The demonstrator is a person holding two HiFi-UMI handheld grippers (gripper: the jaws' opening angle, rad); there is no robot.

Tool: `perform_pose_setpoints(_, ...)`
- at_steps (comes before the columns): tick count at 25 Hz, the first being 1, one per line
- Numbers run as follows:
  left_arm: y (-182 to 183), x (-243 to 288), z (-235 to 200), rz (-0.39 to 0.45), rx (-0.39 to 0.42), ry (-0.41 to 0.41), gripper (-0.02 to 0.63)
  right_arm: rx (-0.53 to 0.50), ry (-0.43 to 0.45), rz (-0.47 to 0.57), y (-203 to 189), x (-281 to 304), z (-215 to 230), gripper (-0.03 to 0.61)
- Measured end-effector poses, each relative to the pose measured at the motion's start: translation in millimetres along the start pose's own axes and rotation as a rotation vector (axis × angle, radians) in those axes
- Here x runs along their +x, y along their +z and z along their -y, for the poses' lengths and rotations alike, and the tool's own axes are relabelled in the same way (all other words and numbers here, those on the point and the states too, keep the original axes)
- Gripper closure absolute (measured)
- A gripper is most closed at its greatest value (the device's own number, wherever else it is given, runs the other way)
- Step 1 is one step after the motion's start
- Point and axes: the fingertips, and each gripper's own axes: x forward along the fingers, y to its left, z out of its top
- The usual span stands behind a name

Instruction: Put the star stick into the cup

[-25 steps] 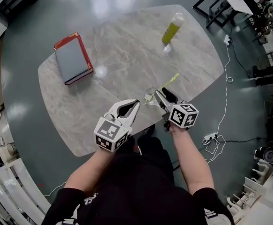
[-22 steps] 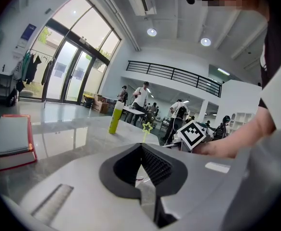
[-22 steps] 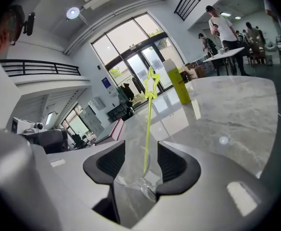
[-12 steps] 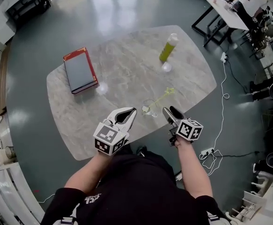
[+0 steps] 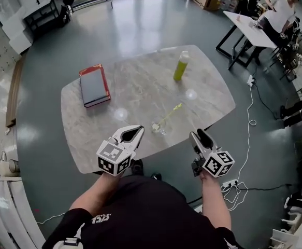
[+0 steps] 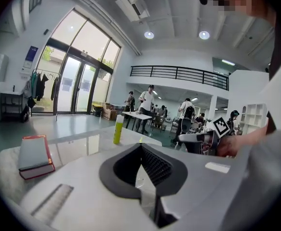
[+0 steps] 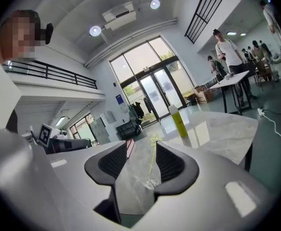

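A clear cup (image 5: 158, 128) stands near the table's front edge, and the yellow star stick (image 5: 169, 115) leans out of it toward the back right. My left gripper (image 5: 139, 129) hovers just left of the cup, shut with nothing in it. My right gripper (image 5: 198, 134) hangs off the front edge to the cup's right; it is open with nothing between its jaws, which have just been closing a little. In the right gripper view, that gripper (image 7: 142, 146) frames the star stick (image 7: 153, 159) and the cup (image 7: 150, 181) further off on the table.
A red-edged book (image 5: 94, 84) lies at the back left of the marble table (image 5: 140, 92). A yellow-green bottle (image 5: 181, 65) stands at the back right. A white cable (image 5: 250, 113) trails over the floor to the right, and people stand at another table (image 5: 249, 22) far right.
Both grippers have drawn back from the cup toward me and risen. The right one left the cup's side and moved out to the right. The stick stays in the cup.
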Motion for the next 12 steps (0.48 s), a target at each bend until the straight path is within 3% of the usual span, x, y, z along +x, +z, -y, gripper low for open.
perform_pose_setpoints(5,13.3,-11.7,36.2,-0.021,0.089,-0.033,0.611,-0.025,0.049,0.095,24.6,-33.3,-19.9,0.388)
perform_pose_setpoints(12,40.3,-44.1,60.2,0.045,0.145,-0.039,0.611,-0.100,0.096,0.156,46.8,-63.4,-71.5,0.435)
